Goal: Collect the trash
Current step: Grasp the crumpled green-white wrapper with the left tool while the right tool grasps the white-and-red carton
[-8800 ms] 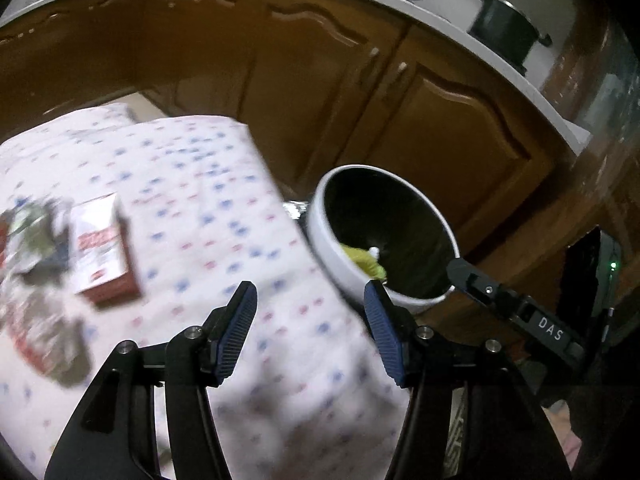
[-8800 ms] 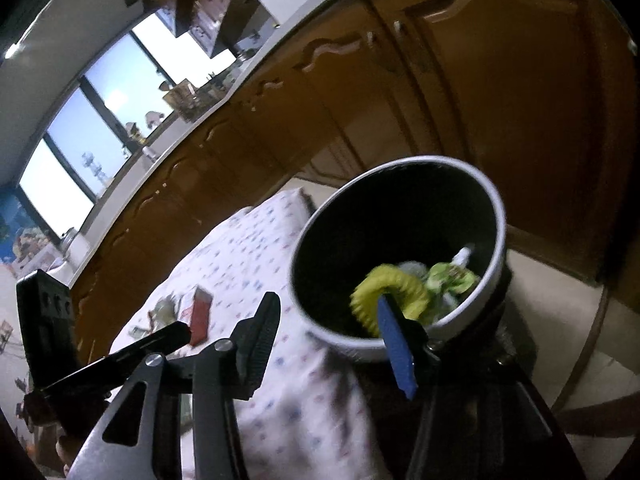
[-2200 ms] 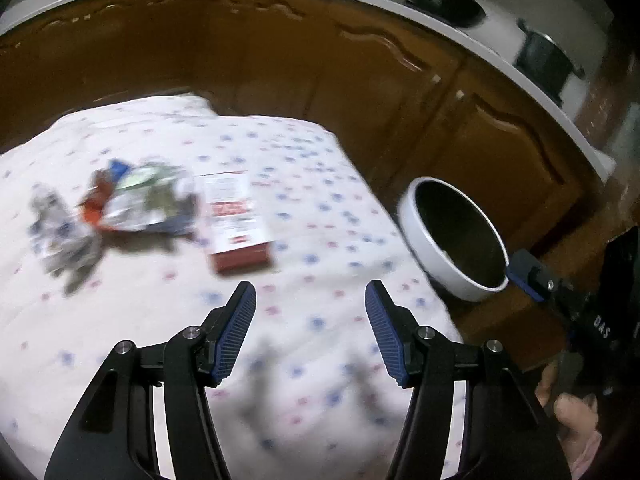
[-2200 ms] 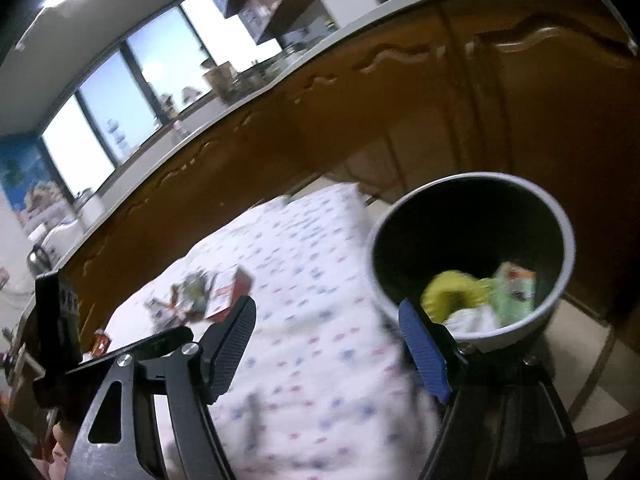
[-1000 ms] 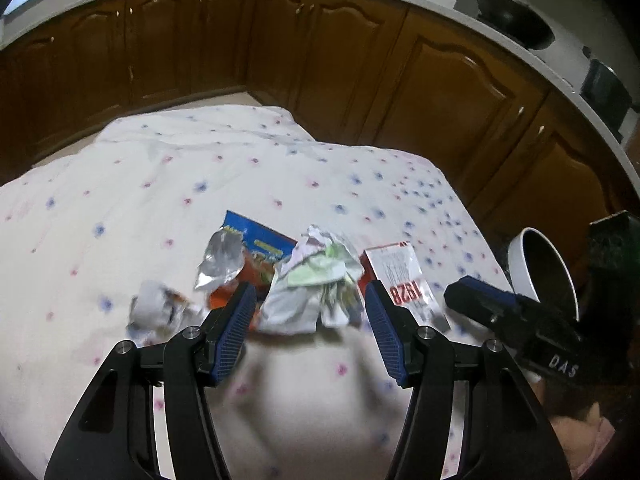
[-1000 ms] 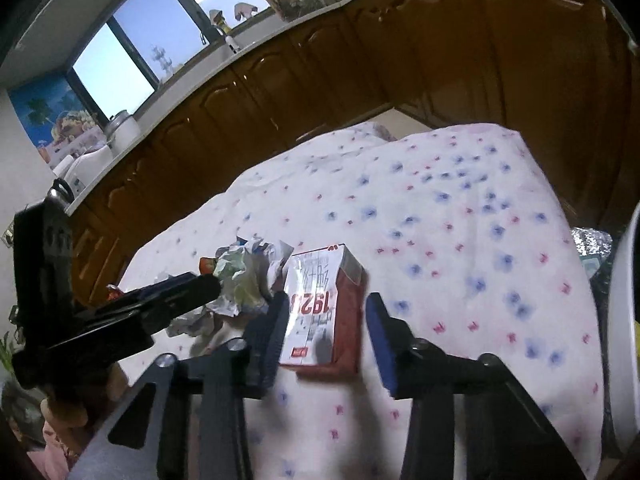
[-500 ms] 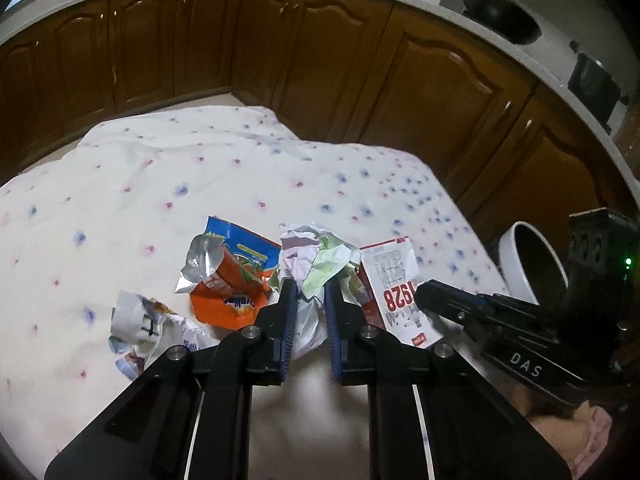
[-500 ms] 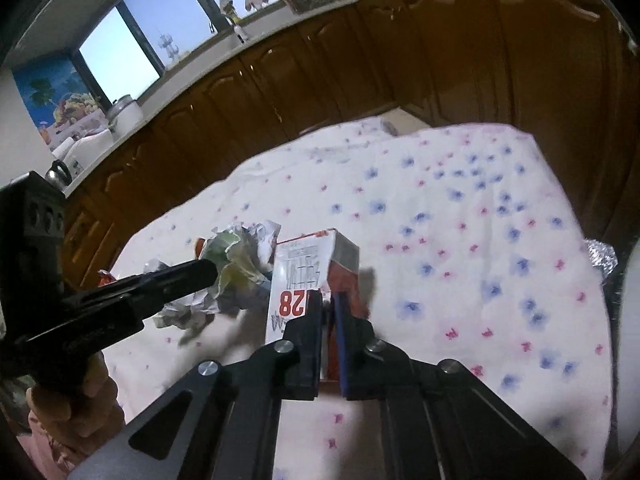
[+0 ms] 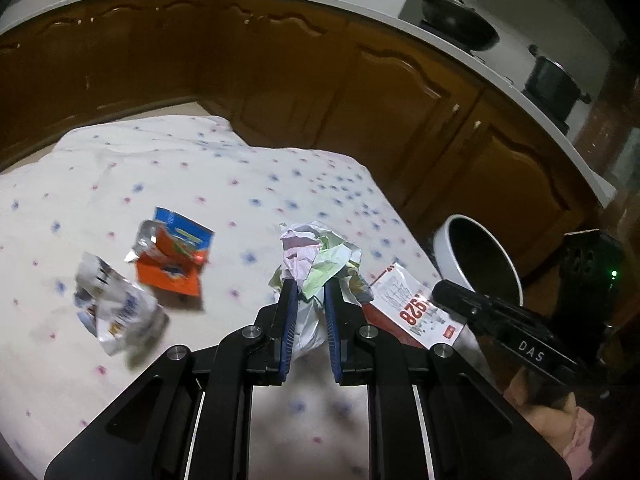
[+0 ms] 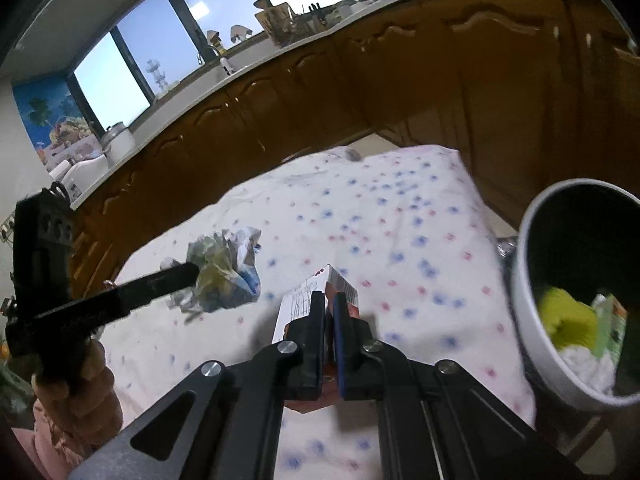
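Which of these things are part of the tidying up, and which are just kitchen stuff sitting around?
Job: crumpled paper wad, red-and-white carton, orange snack wrapper, silvery wrapper, white bin.
Just there: wok, black pot, spotted cloth.

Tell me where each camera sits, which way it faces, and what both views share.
Left wrist: rides the left tool, facing the cabinets; it grips the crumpled wrapper, with the right tool at right.
Right wrist: rides the right tool, facing the windows; it grips the red-and-white carton, trash bin at right.
Shared: wrapper, carton, bin, spotted cloth.
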`<state>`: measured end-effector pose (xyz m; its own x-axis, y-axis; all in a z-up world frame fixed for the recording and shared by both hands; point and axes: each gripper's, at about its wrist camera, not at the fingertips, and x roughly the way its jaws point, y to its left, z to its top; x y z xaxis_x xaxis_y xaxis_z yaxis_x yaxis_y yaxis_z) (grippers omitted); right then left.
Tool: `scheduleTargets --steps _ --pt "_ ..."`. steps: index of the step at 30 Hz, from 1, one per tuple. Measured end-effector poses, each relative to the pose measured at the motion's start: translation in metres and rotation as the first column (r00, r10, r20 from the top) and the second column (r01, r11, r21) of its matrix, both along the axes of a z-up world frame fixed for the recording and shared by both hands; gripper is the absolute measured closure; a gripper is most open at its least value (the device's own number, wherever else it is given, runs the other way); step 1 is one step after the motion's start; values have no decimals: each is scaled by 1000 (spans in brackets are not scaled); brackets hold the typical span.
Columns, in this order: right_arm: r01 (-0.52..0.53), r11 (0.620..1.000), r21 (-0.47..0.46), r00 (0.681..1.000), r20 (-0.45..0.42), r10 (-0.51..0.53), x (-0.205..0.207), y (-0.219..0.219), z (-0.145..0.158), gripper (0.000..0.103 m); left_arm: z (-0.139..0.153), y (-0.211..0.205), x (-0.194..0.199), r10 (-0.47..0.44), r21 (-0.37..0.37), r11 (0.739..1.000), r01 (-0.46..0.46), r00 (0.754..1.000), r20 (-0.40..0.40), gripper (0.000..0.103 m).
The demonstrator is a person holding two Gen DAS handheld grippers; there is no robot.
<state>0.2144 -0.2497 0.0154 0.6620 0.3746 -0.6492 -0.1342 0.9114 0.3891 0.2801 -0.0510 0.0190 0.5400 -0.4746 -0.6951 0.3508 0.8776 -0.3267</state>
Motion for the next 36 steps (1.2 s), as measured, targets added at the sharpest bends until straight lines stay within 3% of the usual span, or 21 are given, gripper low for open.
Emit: scheduleTargets --steps 8,11,13,14,15,20,23,28,32,36 --pt "10 1000 6 999 -49 -9 -23 -18 -15 100 1 -14 -15 -21 8 1000 21 1000 -1 90" --pt "-19 1000 -14 998 -68 18 -27 -12 -19 87 1 -15 -18 -18 13 1000 18 1000 -4 90" --pt "-55 998 -21 997 -60 54 -31 -4 -19 70 1 -13 -20 -13 13 1000 13 1000 -5 90" --pt "-69 997 -29 996 -57 67 -32 -1 -20 55 1 -12 -19 -10 12 1000 11 1000 -7 90" --pt "-82 995 -58 996 -52 79 -33 6 -20 52 1 -12 -19 -7 9 1000 7 1000 -11 90" --pt "-89 982 -167 996 -46 82 -28 20 -22 56 1 -13 -19 -12 10 1000 12 1000 -14 90" --pt "-66 978 -199 997 -47 58 -25 18 -22 52 2 -16 -21 -17 17 1000 17 1000 -7 90" --pt "-65 979 -195 997 -51 56 -23 10 -20 52 0 -15 -21 -10 15 1000 10 1000 -16 90" --pt "-74 979 -192 996 -69 61 -20 8 -25 44 -2 -15 -20 -2 14 1000 2 1000 -23 90" --pt "-105 985 -136 990 -107 91 -19 9 -35 44 -2 -17 -20 -3 16 1000 3 1000 -30 90"
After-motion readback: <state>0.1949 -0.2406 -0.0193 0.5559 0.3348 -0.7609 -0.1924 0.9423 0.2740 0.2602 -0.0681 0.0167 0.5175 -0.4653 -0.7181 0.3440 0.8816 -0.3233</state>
